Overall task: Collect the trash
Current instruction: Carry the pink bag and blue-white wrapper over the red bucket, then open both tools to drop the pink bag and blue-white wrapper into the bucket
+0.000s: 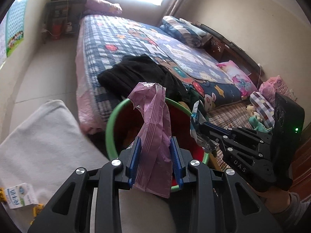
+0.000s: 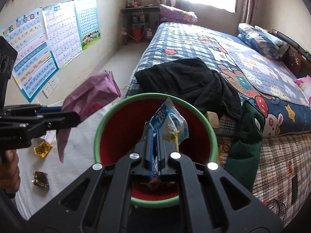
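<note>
Pinching purple bag, left tool | right tool clamped on, seemingly, snack wrapper

The bin is red inside with a green rim, and the bag is pale purple with fine stripes. The wrapper is blue and white, the tongs' pads blue on black arms. The bed's quilt is blue-and-white checked with cartoon patches, under a black garment; a yellow packet lies on the whitish floor.
</note>
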{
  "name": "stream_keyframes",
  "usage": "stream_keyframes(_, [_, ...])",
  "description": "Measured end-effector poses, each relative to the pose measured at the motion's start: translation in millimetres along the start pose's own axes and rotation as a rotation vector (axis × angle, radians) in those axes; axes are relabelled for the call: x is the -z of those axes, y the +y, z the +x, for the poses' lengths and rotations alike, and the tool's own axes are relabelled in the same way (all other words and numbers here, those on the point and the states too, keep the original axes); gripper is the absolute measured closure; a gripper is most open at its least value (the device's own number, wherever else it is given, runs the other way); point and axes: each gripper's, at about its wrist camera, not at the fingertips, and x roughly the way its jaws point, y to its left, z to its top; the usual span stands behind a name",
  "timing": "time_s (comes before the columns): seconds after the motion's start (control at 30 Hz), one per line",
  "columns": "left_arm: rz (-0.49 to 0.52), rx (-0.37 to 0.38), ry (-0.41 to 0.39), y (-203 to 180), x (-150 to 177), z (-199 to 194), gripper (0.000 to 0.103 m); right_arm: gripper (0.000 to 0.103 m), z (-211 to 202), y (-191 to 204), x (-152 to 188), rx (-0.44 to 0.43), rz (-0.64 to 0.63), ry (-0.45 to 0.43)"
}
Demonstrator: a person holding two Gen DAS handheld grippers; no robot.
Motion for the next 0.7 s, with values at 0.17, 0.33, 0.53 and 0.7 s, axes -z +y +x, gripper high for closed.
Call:
stream_keyframes(0.17, [-0.001,0.028,0.029,-4.8,-6.6,25.1,0.074,0.099,9.8,-10.7,2.7,0.005,0.010,0.018])
stream_keyframes(0.33, [-0.032,0.032,0.046,-1.7,-5.6,40.7,0.073,0.099,19.9,-15.0,4.4,0.001,0.018,0.034])
stream_keyframes(0.53, [-0.051,0.017,0.055,3.3,-5.5,48.9,0.028,0.075,32.8,-16.9,4.7,0.005,0.036,0.057])
stream_keyframes(0.7, [-0.075,0.004,0.037,14.3,-5.7,41.1,0.019,0.050,29.4,-16.1,4.2,0.030,0.033,0.038])
